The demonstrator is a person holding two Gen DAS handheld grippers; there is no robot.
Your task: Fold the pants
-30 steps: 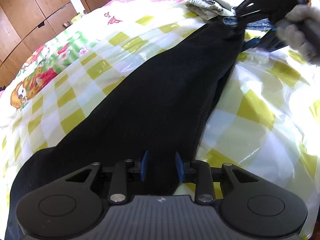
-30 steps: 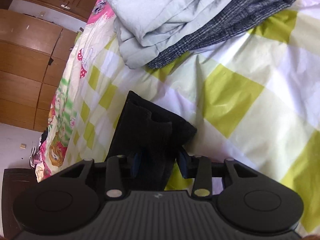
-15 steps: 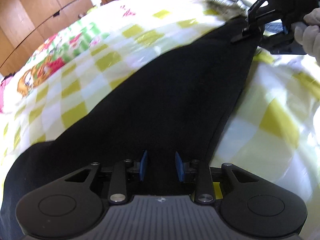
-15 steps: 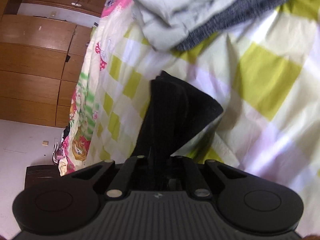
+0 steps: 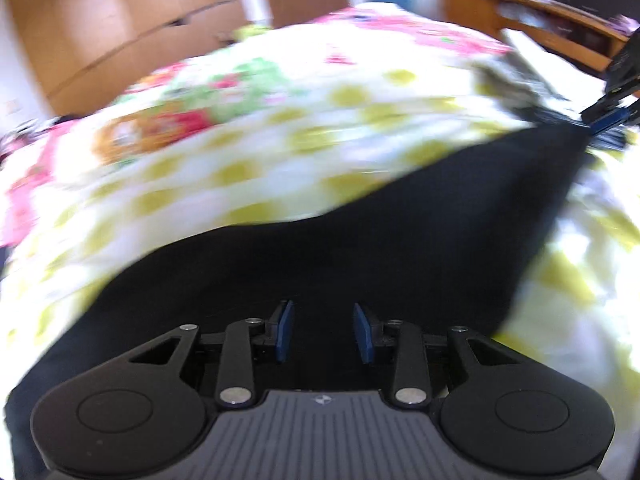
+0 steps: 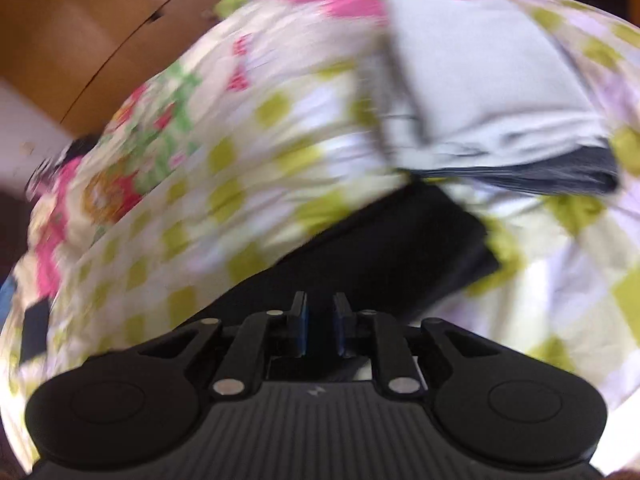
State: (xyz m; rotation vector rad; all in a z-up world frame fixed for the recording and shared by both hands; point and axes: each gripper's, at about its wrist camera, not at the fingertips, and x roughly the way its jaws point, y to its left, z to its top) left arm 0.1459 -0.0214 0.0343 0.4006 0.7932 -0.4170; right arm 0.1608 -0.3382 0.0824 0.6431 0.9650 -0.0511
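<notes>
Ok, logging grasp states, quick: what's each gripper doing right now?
Left gripper: shut on the pants.
Right gripper: shut on the pants' other end.

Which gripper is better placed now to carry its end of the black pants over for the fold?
Probably the right gripper: its jaws stand narrow on the black pants at their end. The left gripper holds cloth too, but mid-length.
</notes>
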